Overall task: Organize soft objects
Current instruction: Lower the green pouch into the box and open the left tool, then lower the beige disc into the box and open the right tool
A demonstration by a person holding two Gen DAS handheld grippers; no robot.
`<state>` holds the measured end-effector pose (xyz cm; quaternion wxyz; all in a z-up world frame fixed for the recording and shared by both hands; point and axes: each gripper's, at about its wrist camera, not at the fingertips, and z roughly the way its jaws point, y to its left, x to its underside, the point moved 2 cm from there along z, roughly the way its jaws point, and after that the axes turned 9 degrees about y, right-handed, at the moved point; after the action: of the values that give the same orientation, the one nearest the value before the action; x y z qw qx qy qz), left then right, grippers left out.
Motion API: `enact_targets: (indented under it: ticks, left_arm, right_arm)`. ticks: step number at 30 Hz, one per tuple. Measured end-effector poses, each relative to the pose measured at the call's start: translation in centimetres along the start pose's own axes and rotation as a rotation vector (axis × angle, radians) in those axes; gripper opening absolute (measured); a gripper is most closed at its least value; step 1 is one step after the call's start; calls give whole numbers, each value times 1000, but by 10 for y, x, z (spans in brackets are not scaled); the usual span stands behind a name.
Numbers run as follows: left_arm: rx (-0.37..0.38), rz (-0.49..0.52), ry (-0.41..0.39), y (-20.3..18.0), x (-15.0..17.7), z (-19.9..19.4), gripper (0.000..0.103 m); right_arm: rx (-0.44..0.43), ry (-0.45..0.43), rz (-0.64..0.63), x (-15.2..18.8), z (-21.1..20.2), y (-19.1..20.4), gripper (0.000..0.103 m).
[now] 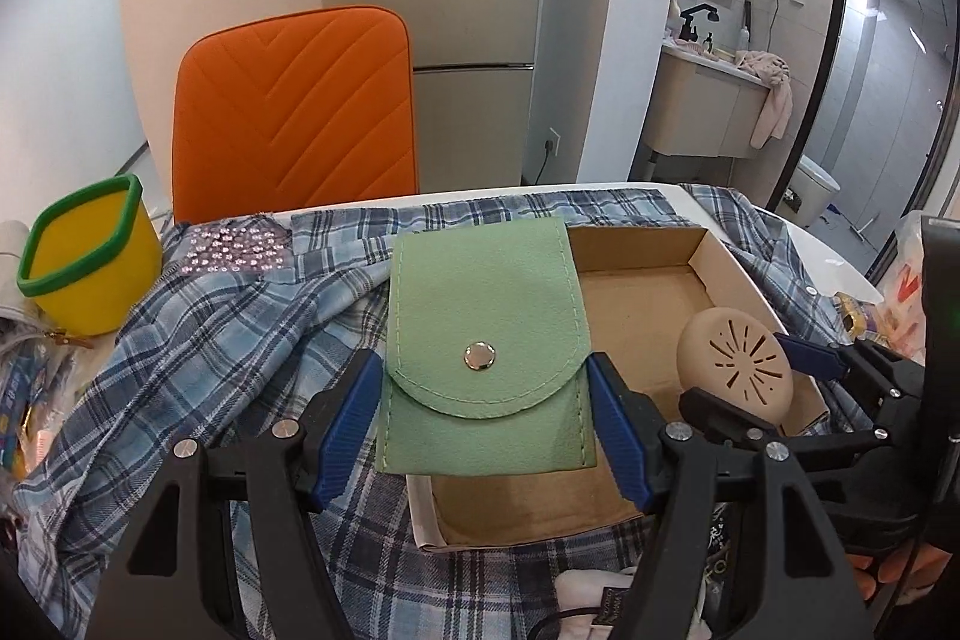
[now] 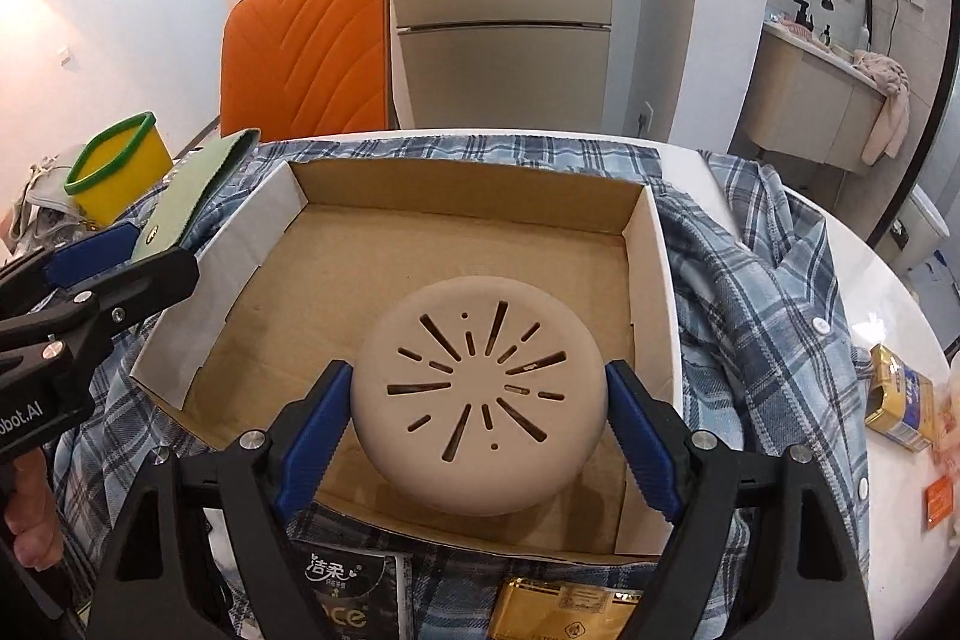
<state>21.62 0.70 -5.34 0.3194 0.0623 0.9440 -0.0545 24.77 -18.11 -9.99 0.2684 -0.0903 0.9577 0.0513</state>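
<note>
A plaid shirt [image 2: 750,292] is spread over the white bench [image 2: 852,244], and an open cardboard box [image 2: 651,280] sits on it. The right gripper [image 2: 480,400] holds a round beige perforated pad [image 2: 480,394] low over the box floor, its fingers [image 2: 312,430] pressed against both sides. The left gripper [image 1: 486,394] grips a green felt snap pouch [image 1: 486,340] by its edges above the box's left wall.

To place both well, I would lower each until it rests flat on the cardboard, keeping pad right and pouch left so the grippers do not collide, then spread the fingers only after contact.

Whether the pad already touches the floor is hard to judge. The pouch's underside and contents are hidden, and items at the bench's near edge are cut off.
</note>
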Motion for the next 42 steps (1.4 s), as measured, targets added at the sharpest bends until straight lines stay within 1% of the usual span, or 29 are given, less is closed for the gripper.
enact_targets:
  ticks: [5, 6, 7, 9, 11, 13, 20, 23, 25, 28, 34, 37, 42]
  left_arm:
    - [11, 7, -9, 2, -1, 0, 68]
    - [19, 10, -11, 2, -1, 0, 70]
    - [21, 14, -14, 1, -1, 0, 79]
    - [7, 21, -36, 0, -1, -2, 94]
    - [9, 27, -67, -2, -1, -7, 95]
    - [15, 29, -84, -2, -2, -11, 100]
    - [14, 23, -186, -3, -3, -33, 102]
    - [-15, 27, -252, -4, -2, -45, 102]
    - [-10, 24, -280, -4, -2, -50, 102]
    - [8, 4, -293, -1, -3, -53, 102]
    - [7, -21, -310, 2, -3, -63, 102]
    - [-15, -4, -360, -3, -2, -82, 102]
    - [-25, -5, -468, -8, 8, -129, 102]
  right_arm:
    - [4, -5, -5, 0, 1, 1, 85]
    - [3, 0, -6, 0, 2, 2, 85]
    - [2, 5, -8, -1, 2, 2, 86]
    - [3, -3, -8, -1, 0, 1, 86]
    - [12, -14, -6, -1, -2, 2, 86]
    - [15, -28, -5, -2, -6, 2, 86]
    - [-20, -80, -9, -3, -17, 5, 86]
    - [-20, -118, -10, -3, -23, 6, 86]
    - [-5, -149, -19, -4, -28, 8, 86]
    - [29, -184, -37, -4, -34, 11, 91]
    - [37, -208, -48, -5, -44, 12, 91]
    - [56, -256, -49, -6, -62, 11, 91]
    - [69, -381, -28, -4, -114, 7, 91]
